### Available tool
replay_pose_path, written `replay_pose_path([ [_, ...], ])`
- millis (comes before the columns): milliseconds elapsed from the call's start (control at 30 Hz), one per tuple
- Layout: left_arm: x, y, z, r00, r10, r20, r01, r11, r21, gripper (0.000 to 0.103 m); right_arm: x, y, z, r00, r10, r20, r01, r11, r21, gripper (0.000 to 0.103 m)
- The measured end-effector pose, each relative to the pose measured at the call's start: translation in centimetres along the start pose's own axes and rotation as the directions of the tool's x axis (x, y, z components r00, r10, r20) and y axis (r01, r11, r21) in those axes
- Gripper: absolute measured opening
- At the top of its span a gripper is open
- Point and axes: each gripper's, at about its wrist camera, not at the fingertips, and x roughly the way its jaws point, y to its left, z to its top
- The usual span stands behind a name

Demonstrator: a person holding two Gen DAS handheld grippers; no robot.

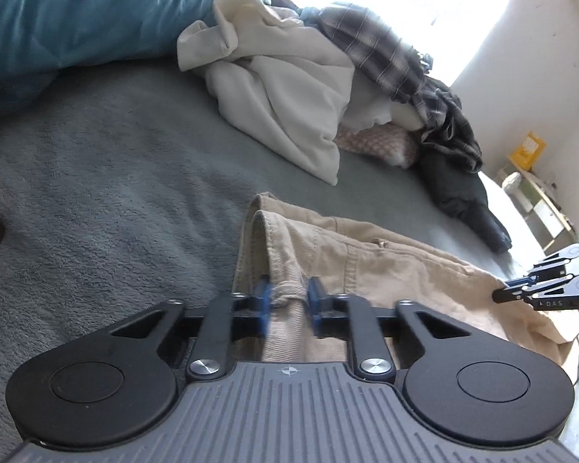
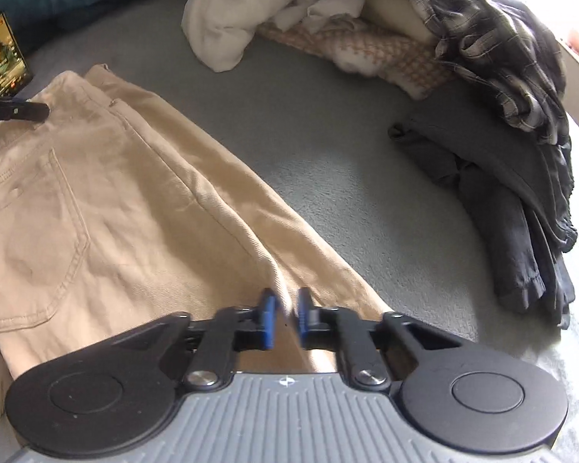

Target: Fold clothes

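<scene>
Beige trousers (image 2: 108, 193) lie spread on the grey bed cover (image 2: 308, 146), back pocket up. My left gripper (image 1: 288, 301) is shut on a bunched fold at the waistband end of the beige trousers (image 1: 386, 266), the cloth pinched between its blue pads (image 1: 262, 298). My right gripper (image 2: 286, 310) is shut on a raised ridge of the same trousers near their edge, cloth squeezed between its blue pads (image 2: 268, 308). The right gripper (image 1: 500, 296) shows at the far right of the left wrist view. The left gripper's black finger (image 2: 31, 110) shows at the trousers' far left.
A heap of clothes lies beyond: a cream garment (image 1: 285, 88), a plaid shirt (image 1: 397, 61), a pink checked piece (image 2: 386, 54) and dark garments (image 2: 501, 200). A teal duvet (image 1: 77, 11) lies at the back left. A lit phone (image 2: 4, 56) stands by it.
</scene>
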Motion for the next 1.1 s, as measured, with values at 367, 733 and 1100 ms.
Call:
replay_pose_path([
  [367,-0.6,-2.0,1.3,0.997,-0.015,0.08,0.011,0.999,0.044,0.011,-3.3,-0.2,0.3,0.986,-0.121,0.113,0.122,0.993,0.004,0.002],
  [733,2.1,-1.7,0.5,0.998,0.05,0.033,-0.053,0.995,0.086,0.012,0.6,-0.5,0.2,0.988,-0.138,0.067,0.137,0.99,0.021,0.002],
  [1100,-1.9,-3.7,1.7,0.974,0.109,0.197,-0.13,0.987,0.097,0.027,1.8,-0.8,-0.4,0.987,-0.136,0.08,0.13,0.989,0.076,0.002],
])
